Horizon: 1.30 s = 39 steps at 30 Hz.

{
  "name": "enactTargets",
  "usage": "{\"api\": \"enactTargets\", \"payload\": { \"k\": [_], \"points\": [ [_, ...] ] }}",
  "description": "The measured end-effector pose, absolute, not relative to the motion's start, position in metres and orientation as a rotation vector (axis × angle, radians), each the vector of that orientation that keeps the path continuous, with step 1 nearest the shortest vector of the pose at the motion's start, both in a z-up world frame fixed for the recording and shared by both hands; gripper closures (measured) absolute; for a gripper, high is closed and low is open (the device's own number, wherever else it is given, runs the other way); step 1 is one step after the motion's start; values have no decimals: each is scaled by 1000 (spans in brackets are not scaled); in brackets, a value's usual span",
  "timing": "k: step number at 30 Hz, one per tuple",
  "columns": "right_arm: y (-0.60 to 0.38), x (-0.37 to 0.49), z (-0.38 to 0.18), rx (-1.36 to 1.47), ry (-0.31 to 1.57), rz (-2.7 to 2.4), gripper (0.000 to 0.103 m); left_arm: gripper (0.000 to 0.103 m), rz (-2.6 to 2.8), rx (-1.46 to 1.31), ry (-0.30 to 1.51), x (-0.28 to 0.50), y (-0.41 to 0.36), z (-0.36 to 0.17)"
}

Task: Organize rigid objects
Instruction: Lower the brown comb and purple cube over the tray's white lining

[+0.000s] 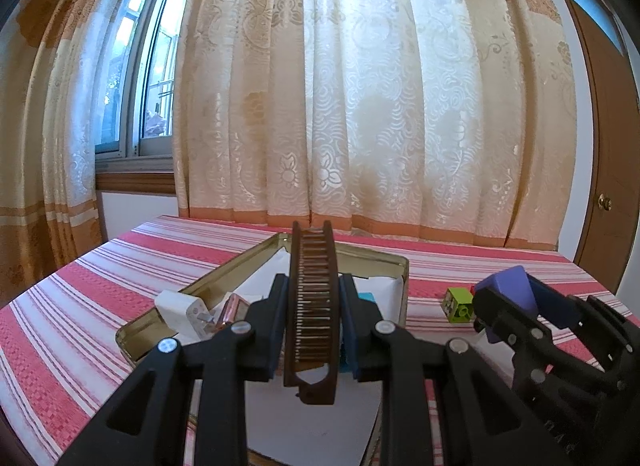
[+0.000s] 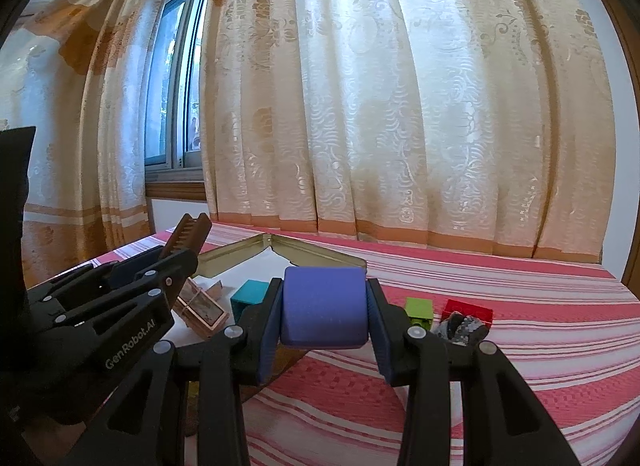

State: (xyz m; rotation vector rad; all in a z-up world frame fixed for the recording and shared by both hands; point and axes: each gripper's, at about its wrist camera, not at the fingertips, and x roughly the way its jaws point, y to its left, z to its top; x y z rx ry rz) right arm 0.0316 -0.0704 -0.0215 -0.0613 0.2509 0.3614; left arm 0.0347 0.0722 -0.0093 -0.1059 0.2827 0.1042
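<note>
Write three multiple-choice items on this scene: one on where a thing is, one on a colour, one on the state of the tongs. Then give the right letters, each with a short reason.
1. Where is the teal block?
A. inside the metal tin
B. on the striped cloth right of the tin
C. held in the tongs

2. What colour is the block held by the right tongs?
A. yellow
B. purple
C. white

3. What state are the left tongs in?
A. wide open and empty
B. shut on the green brick
C. shut on the brown comb

Answers:
1 A, the right wrist view shows the teal block on the white lining within the tin's walls.
2 B, the block between the blue pads is plainly purple.
3 C, the comb stands gripped between both pads, while the green brick lies on the cloth.
</note>
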Motion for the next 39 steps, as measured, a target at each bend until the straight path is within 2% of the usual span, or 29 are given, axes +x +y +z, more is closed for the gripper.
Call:
{"api": "enactTargets", "payload": {
  "k": [39],
  "points": [
    [-41,32,-22,-75,256,432,60,79,138,-120,284,36,100,-10]
  ]
}}
